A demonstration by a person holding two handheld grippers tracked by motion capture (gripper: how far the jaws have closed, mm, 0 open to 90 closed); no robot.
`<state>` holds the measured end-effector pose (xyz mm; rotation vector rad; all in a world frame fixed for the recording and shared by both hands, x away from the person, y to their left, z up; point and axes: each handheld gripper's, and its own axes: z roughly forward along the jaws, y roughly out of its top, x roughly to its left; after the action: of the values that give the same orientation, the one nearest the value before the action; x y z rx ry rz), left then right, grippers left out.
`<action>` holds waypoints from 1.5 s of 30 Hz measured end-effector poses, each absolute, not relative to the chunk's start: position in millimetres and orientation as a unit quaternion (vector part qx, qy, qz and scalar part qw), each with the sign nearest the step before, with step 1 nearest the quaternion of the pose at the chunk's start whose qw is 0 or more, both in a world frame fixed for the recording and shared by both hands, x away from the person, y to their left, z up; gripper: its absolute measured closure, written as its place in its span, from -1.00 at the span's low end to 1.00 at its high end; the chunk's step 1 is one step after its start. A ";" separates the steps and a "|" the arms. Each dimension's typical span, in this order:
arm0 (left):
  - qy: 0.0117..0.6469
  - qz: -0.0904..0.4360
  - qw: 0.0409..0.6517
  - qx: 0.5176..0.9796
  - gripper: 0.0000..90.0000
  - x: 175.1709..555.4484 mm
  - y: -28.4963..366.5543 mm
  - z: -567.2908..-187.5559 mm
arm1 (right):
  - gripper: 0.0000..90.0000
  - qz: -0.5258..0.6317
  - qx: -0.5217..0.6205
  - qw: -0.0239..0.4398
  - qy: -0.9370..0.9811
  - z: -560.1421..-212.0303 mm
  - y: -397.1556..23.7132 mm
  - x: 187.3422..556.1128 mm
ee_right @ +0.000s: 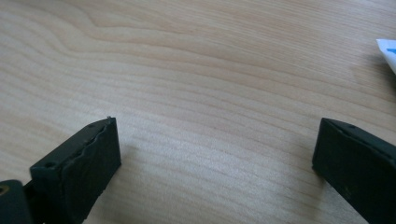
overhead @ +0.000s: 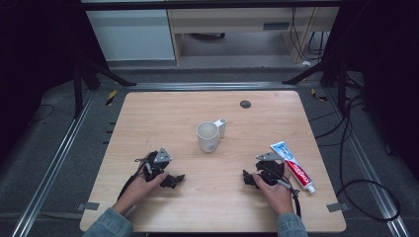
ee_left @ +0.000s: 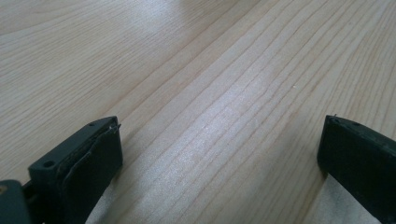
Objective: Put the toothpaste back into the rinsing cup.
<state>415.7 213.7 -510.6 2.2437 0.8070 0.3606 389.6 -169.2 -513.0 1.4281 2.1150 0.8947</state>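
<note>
toothpaste tube (overhead: 292, 166) lay on the desk (overhead: 163, 113) just beside the right hand-held gripper (overhead: 248, 178), long axis running away and inward, well apart from the left hand-held gripper (overhead: 176, 179); both stood open on bare wood, gripping nothing.

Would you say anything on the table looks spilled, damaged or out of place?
Nothing stands out. The white mug stands upright mid-table, the toothpaste tube lies flat beside the right gripper, and both grippers rest open and empty on the table.
</note>
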 end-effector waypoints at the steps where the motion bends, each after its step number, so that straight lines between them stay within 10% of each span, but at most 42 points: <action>1: 0.312 0.140 0.357 0.869 -1.00 415.8 213.7 -510.6 | -0.84 0.322 0.512 0.215 0.767 -511.6 -171.1 389.0; 45: 0.313 0.140 0.359 0.868 -1.00 415.5 213.7 -510.8 | -0.47 0.140 0.503 0.187 0.832 -406.6 -245.7 427.1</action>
<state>415.5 213.7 -510.8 2.2393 0.8086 0.3599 427.1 -245.7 -406.6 1.4172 2.3417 0.3947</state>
